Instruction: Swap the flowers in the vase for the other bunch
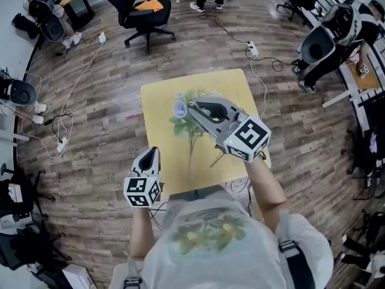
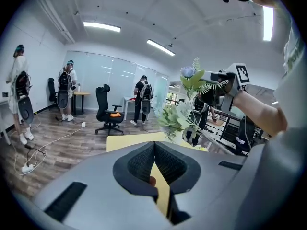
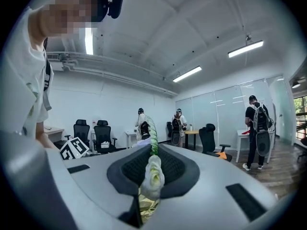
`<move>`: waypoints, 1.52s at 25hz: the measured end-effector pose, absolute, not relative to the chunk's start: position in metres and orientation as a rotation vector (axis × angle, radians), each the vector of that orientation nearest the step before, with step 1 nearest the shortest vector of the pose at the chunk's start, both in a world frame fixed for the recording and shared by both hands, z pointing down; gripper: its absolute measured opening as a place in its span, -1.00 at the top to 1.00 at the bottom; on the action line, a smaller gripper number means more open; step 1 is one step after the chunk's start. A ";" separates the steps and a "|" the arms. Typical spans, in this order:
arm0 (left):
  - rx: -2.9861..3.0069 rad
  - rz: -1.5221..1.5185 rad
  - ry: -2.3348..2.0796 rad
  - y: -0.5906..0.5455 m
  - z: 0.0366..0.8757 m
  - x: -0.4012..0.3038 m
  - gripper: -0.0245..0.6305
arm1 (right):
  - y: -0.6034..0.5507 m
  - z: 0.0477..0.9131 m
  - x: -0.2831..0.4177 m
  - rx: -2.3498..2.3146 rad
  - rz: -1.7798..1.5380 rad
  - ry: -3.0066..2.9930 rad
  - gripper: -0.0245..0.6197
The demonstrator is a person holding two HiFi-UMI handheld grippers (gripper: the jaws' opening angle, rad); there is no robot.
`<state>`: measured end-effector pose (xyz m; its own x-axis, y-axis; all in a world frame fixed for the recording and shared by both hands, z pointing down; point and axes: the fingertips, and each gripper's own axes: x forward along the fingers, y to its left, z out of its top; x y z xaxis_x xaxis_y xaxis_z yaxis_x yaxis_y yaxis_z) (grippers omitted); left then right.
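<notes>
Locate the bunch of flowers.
Head view, centre: the bunch of flowers is clamped in the jaws of the right gripper, above the yellow table.

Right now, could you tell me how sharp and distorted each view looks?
Head view: fisheye bends the floor, and the flowers are soft. Left gripper view: dark corners, glaring ceiling lights. Right gripper view: the near bud is blurred.

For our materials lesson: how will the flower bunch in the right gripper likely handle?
Probably light: the right gripper alone holds the flower bunch aloft. Likely floppy: thin stems trail unsupported. Possibly crushable: its pads pinch a white bloom.
</notes>
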<state>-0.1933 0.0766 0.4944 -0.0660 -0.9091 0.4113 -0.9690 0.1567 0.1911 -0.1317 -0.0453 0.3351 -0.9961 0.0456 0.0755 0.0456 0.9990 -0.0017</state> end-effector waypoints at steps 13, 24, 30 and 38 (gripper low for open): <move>1.689 0.170 -2.051 0.091 0.511 -0.219 0.87 | -0.019 0.405 -0.172 -0.190 0.021 -2.929 0.74; 1.639 0.168 -2.065 0.095 0.520 -0.236 0.87 | -0.020 0.466 -0.186 -0.126 0.065 -2.845 0.74; 1.639 0.183 -2.056 0.083 0.525 -0.234 0.87 | -0.021 0.510 -0.185 -0.165 0.186 -2.769 0.74; 1.627 0.186 -2.046 0.076 0.528 -0.235 0.87 | -0.021 0.552 -0.181 -0.169 0.190 -2.676 0.74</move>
<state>-0.2353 0.0761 0.5277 -0.1475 -0.8698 0.4709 -0.9404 0.2708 0.2056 -0.1805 -0.0212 0.5517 -0.8913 0.1497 0.4279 0.0878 0.9830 -0.1610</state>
